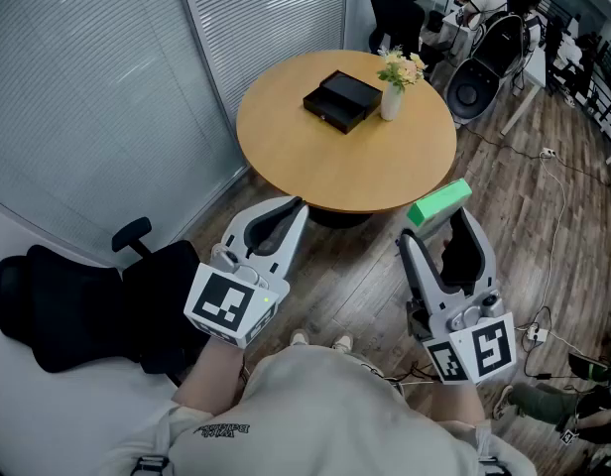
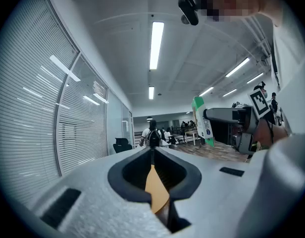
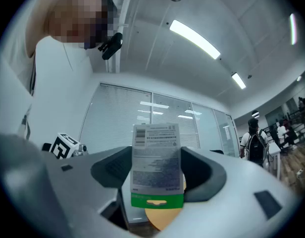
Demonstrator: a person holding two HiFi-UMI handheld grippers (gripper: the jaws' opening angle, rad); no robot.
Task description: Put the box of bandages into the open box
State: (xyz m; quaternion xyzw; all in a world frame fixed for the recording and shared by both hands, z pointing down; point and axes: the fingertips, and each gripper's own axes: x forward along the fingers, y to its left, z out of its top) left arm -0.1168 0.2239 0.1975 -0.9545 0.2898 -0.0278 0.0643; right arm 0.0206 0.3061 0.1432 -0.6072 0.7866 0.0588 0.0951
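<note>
While the right gripper (image 1: pixel 439 228) clamped the box of bandages (image 1: pixel 439 202), long axis jutting forward, the open box (image 1: pixel 341 100) lay well ahead on the table (image 1: pixel 385 167), and the left gripper (image 1: pixel 291 206) was closed, empty.

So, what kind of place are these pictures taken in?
Most likely an office, perhaps a meeting corner. A round wooden table stands on a wood floor, a black office chair is beside the person, and slatted blinds cover the partition walls.
</note>
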